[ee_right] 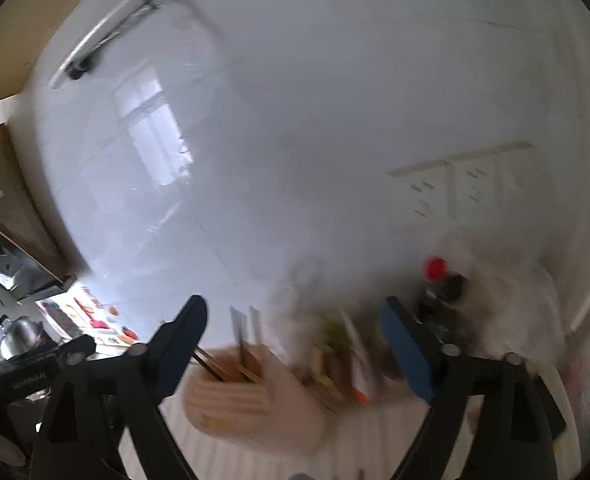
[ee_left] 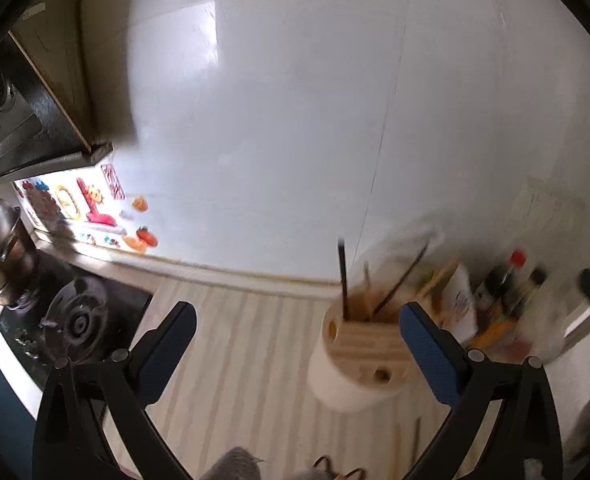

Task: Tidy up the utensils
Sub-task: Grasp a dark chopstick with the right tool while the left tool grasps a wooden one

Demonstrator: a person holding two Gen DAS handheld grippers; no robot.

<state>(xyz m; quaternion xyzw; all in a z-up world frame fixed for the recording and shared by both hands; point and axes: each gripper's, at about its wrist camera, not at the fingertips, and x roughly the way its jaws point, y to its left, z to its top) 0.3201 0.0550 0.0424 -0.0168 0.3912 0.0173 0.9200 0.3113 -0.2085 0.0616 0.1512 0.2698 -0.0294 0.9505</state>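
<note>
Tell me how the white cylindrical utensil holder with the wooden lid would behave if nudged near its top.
The white cylindrical utensil holder stands tall, so a high push would probably tip it. The dark and wooden chopsticks jutting above the lid likely raise its balance point. Its smooth sides may slip between fingers.

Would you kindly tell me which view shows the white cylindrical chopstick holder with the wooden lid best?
The left wrist view: the white chopstick holder is fairly sharp, lid holes visible. The right wrist view shows it heavily blurred.
</note>
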